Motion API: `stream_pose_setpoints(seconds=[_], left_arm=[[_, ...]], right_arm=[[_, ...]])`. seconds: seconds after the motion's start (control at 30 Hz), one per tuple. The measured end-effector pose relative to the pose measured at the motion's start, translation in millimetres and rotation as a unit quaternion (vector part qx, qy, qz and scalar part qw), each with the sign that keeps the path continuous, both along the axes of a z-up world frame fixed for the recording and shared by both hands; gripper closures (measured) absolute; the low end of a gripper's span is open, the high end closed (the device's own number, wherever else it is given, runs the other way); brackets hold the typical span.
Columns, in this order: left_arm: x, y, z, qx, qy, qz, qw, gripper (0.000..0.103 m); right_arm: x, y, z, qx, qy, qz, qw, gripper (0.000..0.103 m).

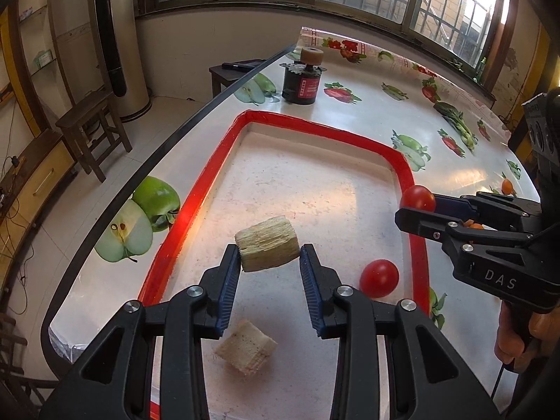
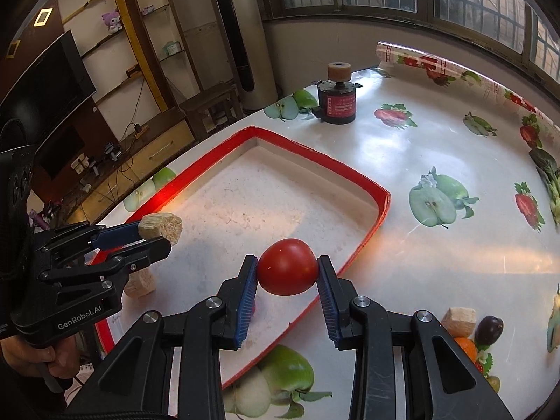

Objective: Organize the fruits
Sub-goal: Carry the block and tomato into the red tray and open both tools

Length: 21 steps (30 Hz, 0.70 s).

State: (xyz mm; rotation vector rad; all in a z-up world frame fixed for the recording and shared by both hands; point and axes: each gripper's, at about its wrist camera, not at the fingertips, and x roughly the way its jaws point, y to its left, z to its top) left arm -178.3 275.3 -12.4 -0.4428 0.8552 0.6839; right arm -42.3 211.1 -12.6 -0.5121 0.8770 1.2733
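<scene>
My left gripper (image 1: 269, 250) is shut on a pale fibrous chunk (image 1: 267, 243), held above the red-rimmed white tray (image 1: 325, 129). A second pale chunk (image 1: 246, 346) and a loose red tomato (image 1: 379, 277) lie in the tray below. My right gripper (image 2: 287, 260) is shut on a red tomato (image 2: 287, 266) over the tray's (image 2: 315, 155) right side. The left wrist view shows this right gripper (image 1: 416, 206) with its tomato (image 1: 417, 198) at the tray's right rim. The right wrist view shows the left gripper (image 2: 154, 234) with its chunk (image 2: 161, 227) at the left.
A black motor-like cylinder (image 2: 336, 103) stands on the fruit-print tablecloth beyond the tray. Right of the tray lie a pale chunk (image 2: 458, 320), a dark plum (image 2: 489, 330) and an orange fruit (image 2: 465, 346). The table edge (image 1: 140, 182) runs close along the tray's left.
</scene>
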Motion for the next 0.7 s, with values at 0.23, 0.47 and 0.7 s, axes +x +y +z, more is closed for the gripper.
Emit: stream_pose_setpoints(seconds=[0.23,0.47,0.7], left_arm=[[1.5,12.4,-15.4,-0.015,0.017,0.008,0.9997,0.07],[2.4,13.1,-24.8,-0.026,0.024,0.013,0.9993,0.07],[-2.1,12.0,-19.7,-0.013,0.028,0.034,0.9989,0.052]], right_arm=[[1.7,25.6,-20.0,-0.02,-0.001,0.01,1.0,0.068],[3.0,35.2,-34.9,-0.036,0.001,0.013,0.999,0.067],[2.5,32.8,-31.2,-0.03,-0.003,0.008,1.0,0.047]])
